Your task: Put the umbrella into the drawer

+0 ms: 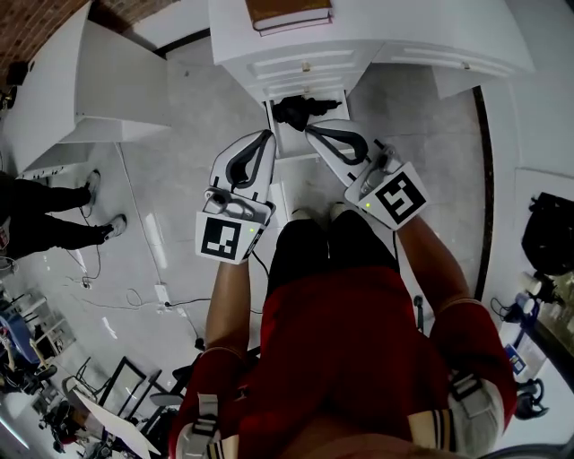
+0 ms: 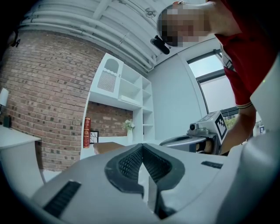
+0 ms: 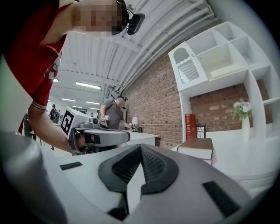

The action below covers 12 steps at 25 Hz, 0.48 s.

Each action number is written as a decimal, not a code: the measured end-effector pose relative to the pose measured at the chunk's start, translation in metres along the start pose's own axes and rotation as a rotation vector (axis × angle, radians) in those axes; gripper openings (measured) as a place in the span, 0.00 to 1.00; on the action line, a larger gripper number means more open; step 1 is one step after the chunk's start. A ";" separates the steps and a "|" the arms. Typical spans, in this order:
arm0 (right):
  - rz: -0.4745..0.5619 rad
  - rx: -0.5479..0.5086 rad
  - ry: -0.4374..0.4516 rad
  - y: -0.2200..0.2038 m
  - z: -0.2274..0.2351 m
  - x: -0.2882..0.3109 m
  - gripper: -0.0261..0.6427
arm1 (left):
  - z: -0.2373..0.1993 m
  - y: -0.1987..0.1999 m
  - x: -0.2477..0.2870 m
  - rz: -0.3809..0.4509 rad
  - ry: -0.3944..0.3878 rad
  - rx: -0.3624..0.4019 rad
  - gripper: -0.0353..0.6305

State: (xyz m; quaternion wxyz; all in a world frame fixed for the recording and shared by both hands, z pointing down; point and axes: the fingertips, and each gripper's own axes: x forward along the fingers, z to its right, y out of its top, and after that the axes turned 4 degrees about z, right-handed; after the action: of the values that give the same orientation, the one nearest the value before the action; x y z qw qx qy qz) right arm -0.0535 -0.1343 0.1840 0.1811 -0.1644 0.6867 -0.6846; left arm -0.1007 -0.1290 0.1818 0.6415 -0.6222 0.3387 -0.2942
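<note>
The black umbrella (image 1: 300, 109) lies inside the open bottom drawer (image 1: 285, 142) of the white cabinet (image 1: 296, 56), seen from above in the head view. My left gripper (image 1: 265, 142) is shut and holds nothing; it hangs above the drawer's left front. My right gripper (image 1: 314, 133) is also shut and empty, just right of the drawer. In the left gripper view my left gripper (image 2: 142, 146) has its jaws closed tip to tip, with the right gripper (image 2: 205, 135) beside it. In the right gripper view my right gripper (image 3: 141, 146) is likewise closed, and the left gripper (image 3: 94, 136) shows at left.
A brown book (image 1: 289, 13) lies on the cabinet top. A white desk (image 1: 99, 85) stands at the left, with another person's legs (image 1: 54, 220) near it. A black bag (image 1: 547, 233) is at the right. A white shelf unit (image 2: 127, 94) and a brick wall (image 2: 48, 100) stand ahead.
</note>
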 end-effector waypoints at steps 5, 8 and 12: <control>0.002 -0.003 0.001 0.047 -0.015 -0.006 0.04 | 0.008 0.045 -0.008 0.000 0.004 -0.022 0.06; 0.003 -0.005 0.006 0.071 -0.025 -0.013 0.04 | 0.017 0.066 -0.016 0.005 -0.001 -0.022 0.06; 0.007 -0.010 0.005 0.094 -0.037 -0.025 0.04 | 0.030 0.086 -0.025 0.009 -0.010 -0.022 0.06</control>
State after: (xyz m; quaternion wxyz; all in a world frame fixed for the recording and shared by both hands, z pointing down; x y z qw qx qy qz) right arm -0.0469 -0.0893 0.0902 0.1811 -0.1612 0.6912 -0.6808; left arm -0.0953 -0.0870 0.0978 0.6377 -0.6291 0.3413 -0.2846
